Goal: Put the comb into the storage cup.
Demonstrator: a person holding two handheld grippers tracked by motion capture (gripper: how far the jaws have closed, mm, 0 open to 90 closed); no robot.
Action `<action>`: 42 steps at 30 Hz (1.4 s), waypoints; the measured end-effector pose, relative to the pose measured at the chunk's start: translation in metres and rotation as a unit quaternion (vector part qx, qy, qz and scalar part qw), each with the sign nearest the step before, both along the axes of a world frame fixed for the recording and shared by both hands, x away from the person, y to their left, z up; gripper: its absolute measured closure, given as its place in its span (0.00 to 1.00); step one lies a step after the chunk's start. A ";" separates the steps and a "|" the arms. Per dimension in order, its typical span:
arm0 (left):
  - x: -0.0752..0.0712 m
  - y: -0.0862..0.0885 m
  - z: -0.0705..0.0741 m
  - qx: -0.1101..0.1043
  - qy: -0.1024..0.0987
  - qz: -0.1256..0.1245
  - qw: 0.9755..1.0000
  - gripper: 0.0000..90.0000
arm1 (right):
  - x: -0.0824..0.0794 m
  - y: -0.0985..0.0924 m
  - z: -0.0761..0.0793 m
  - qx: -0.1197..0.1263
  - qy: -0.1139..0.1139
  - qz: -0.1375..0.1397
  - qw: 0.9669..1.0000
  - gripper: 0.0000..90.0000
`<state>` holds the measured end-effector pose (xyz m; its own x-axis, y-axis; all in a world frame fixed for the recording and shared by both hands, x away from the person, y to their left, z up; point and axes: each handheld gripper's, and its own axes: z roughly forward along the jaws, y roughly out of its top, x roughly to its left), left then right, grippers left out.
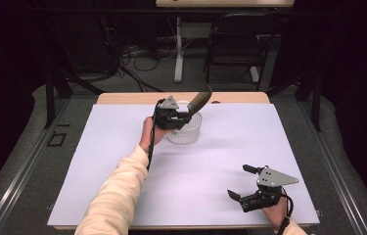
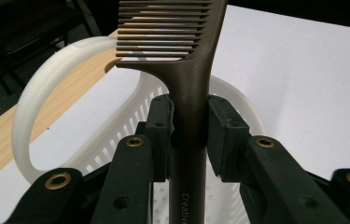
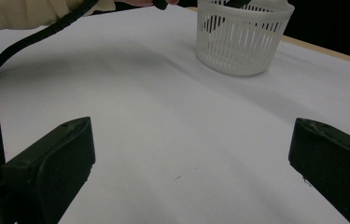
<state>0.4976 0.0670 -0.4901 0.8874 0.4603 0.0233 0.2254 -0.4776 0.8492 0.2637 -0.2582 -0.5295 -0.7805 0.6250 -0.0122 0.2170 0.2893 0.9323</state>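
High view. The left gripper (image 1: pixel 183 117) is held over the white slotted basket (image 1: pixel 185 131) at the far middle of the white sheet (image 1: pixel 122 161). A dark brown comb (image 1: pixel 199 100) is clamped by its handle, the toothed end slanting up and away past the basket's far rim. The handle end appears to be over or inside the basket; which cannot be told here. The grip is placed low on the handle, probably so the comb can be steered into or out of the basket. The right gripper (image 1: pixel 242 183) is parked near the front right edge, jaws spread wide, nothing between them, likely kept out of the working area.

Left gripper view. The comb (image 2: pixel 189 107) is pinched squarely between both pads (image 2: pixel 161 126), handle running down toward the camera, teeth at top. The basket (image 2: pixel 70 60) is seen below and behind, so the comb is held over its opening, above its perforated floor.

Right gripper view. The jaws are seen well apart and empty over bare sheet (image 3: pixel 163 140). The basket (image 3: pixel 242 39) stands well off, upright, with a dark object, judged to be the comb, visible through its slots.
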 end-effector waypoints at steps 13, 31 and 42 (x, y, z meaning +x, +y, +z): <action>0.000 0.005 0.000 -0.014 0.002 -0.018 1.000 0.68 | 0.000 0.000 0.000 0.001 -0.001 0.000 1.000 0.00; -0.013 0.017 0.025 0.018 0.008 -0.010 1.000 0.26 | 0.000 0.000 0.000 0.001 0.000 -0.001 1.000 0.00; -0.027 0.030 0.043 0.039 0.011 0.001 0.999 0.13 | -0.002 -0.001 0.000 0.002 0.003 -0.003 1.000 0.00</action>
<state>0.4710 0.0968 -0.4470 0.8868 0.4605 0.0399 0.2448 -0.5411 0.8045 0.2620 -0.2589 -0.5291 -0.7774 0.6290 -0.0049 0.2250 0.2854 0.9316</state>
